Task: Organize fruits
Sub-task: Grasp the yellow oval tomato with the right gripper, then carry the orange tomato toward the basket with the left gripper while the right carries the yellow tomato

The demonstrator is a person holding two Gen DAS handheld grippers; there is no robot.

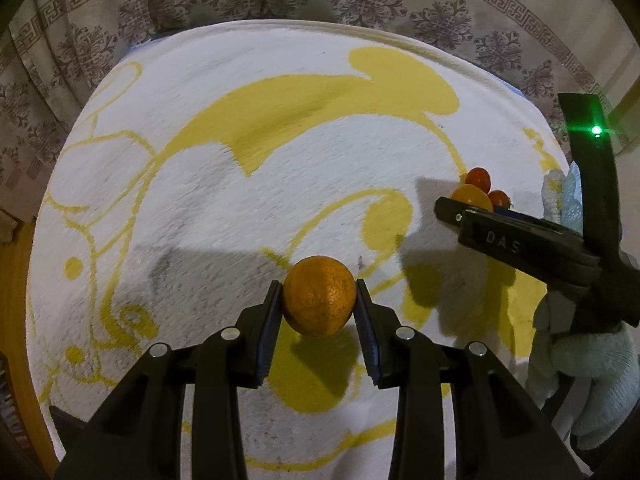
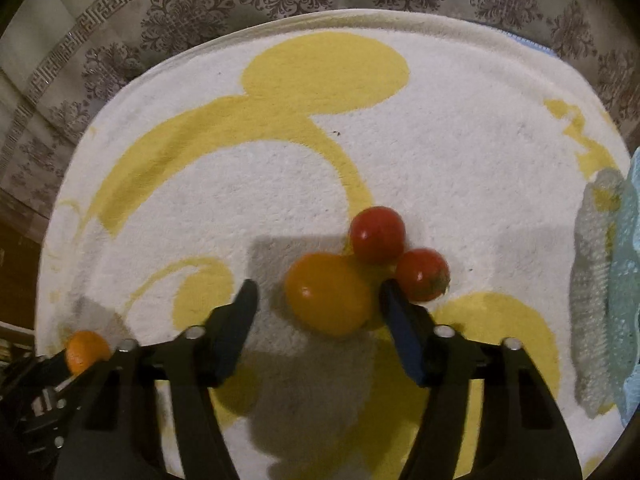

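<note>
- Between the two black fingers of the right gripper sits a smooth, round yellow-orange fruit on the fluffy white towel with yellow swirls.
- That fruit is straight ahead of this gripper, right in the gap. It sits closer to the right-side finger than to the left-side one.
- The jaws stand partly open. There is a clear gap on the left side of the fruit. On the right side the blue pad looks very near the fruit, but I cannot tell if it touches. I would say nothing is squeezed yet.
- Two small shiny red tomatoes sit just past the yellow-orange fruit, a bit to the right of it. One of them is just beside the tip of the right-side finger. Closing could bump it, I think.
- The fruit looks a little longer one way, slanting from upper left to lower right across the gap. I cannot be sure, since the lens bends things.
- The left gripper has its jaws closed tight on a bumpy round orange. The blue pads press on both sides of it, and it casts a shadow below, so it looks lifted off the towel.
- The right gripper is much the nearer one to the little pile of fruit. The left one is off to the side of it, well apart.
- A hand in a pale knitted glove holds the right gripper.
</note>
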